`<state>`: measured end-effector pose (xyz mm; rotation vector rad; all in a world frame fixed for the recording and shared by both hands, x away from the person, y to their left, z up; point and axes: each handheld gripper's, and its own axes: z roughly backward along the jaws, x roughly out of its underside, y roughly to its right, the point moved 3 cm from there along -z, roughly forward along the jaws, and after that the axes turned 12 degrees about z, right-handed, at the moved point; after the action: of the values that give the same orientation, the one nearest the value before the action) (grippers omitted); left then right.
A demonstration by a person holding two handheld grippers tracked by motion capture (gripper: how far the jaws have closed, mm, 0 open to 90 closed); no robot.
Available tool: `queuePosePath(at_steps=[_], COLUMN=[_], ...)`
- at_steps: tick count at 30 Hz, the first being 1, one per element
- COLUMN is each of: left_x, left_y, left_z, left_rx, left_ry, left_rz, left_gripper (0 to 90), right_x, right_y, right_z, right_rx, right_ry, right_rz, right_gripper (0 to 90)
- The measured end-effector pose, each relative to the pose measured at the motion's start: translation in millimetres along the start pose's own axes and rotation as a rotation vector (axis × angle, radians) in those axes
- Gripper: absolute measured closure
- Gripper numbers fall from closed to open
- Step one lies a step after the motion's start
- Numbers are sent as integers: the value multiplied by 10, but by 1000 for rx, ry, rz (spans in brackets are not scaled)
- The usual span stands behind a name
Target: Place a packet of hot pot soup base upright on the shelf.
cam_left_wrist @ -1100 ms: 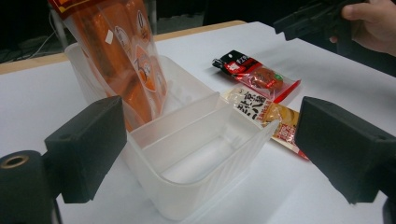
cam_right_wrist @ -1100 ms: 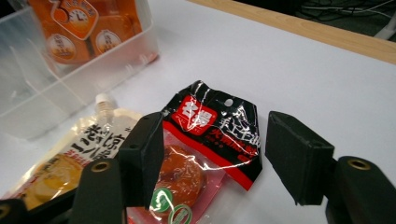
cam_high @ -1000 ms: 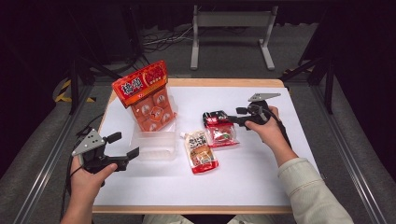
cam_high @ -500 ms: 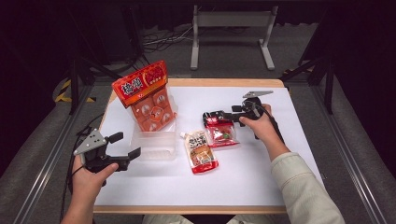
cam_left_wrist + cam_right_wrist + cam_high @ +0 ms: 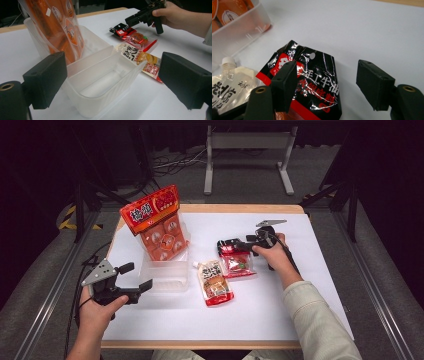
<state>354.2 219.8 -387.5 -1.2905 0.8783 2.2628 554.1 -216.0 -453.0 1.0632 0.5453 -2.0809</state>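
right claw [image 5: 231, 245] lowered | over black-red packet [image 5: 235, 258] | jaws spread

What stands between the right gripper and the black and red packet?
Nothing visible does. The right gripper is open just above the black and red packet, which lies flat on the table. The spouted pouch lies beside the packet, not across its top.
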Motion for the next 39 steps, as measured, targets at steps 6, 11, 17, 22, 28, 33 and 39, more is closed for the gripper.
queuePosePath(at_steps=[6, 11, 17, 22, 28, 33, 39], left_x=[3, 7, 18, 24, 29, 30, 32], left_y=[7, 16, 9, 13, 7, -7, -3], left_z=[-6, -1, -13, -34, -29, -22, -17], left_rx=[4, 5, -18, -12, -8, -8, -5], left_ry=[-2, -5, -19, -20, -27, -27, -27], left_rz=[-1, 1, -6, -7, -1, -2, 2], left_gripper=[94, 94, 94, 94, 96, 97, 96], right_x=[-22, -32, -38, -30, -31, -39, -45], right_y=[-34, -51, -73, -79, -95, -129, -135], right_z=[-105, -162, -217, -242, -241, -226, -221], right_rx=[-8, -5, 3, 2, -9, -16, 2], right_ry=[-73, -103, -89, -86, -90, -109, -133], right_rz=[28, 44, 55, 56, 68, 53, 90], right_gripper=[322, 306, 280, 268, 351, 442, 527])
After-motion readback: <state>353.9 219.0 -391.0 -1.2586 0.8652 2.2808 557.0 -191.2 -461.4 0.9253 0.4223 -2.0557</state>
